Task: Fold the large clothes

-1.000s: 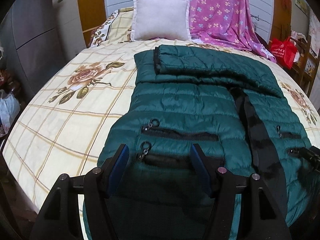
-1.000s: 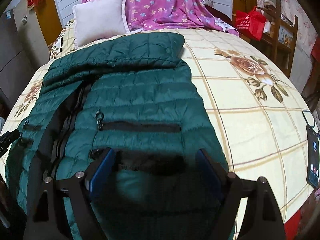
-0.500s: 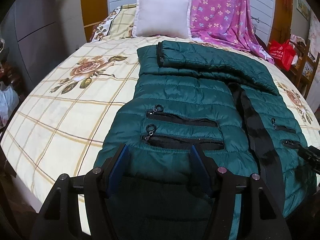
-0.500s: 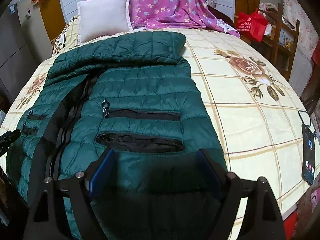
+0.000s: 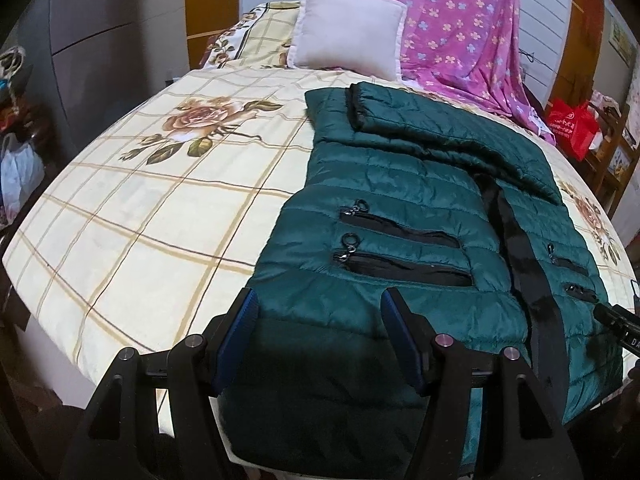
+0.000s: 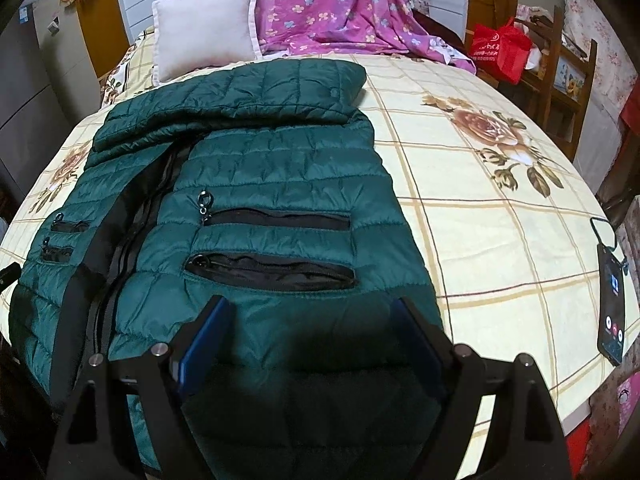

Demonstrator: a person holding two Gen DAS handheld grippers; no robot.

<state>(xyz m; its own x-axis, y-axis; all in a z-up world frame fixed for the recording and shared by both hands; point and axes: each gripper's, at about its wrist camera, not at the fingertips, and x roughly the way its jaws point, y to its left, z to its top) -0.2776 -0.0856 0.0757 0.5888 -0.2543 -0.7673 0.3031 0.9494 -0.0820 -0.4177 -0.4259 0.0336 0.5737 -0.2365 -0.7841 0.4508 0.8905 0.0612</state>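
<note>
Jacket [image 5: 392, 200]: dark green, quilted, lying front-up on the bed [image 5: 152, 216], hem at the near edge and hanging slightly over it. Sleeves folded across the upper part, forming a thick band below the pillow. Black zipper placket [image 6: 120, 248] runs down the middle. Two zip pockets [image 6: 276, 220] on each front panel, one above the other, with ring pulls; the lower pocket on the right-hand panel gapes open.

Left gripper [image 5: 318, 320]: poised over the hem on the jacket's left panel, jaws spread, blue pads apart with only fabric beneath them; nothing grasped.

Right gripper [image 6: 310, 328]: poised over the hem on the right panel, jaws spread wide, nothing grasped.

Bed cover: cream, brown check lines, printed roses.

Pillow [image 5: 348, 30]: pale, square, propped at the head of the bed.

Blanket [image 6: 336, 4]: pink-purple, flower print, draped behind the pillow.

Phone [image 6: 611, 296]: screen lit, flat on the cover near the right edge, well apart from the jacket.

Red bag [image 6: 500, 50]: on a wooden shelf beside the bed.
</note>
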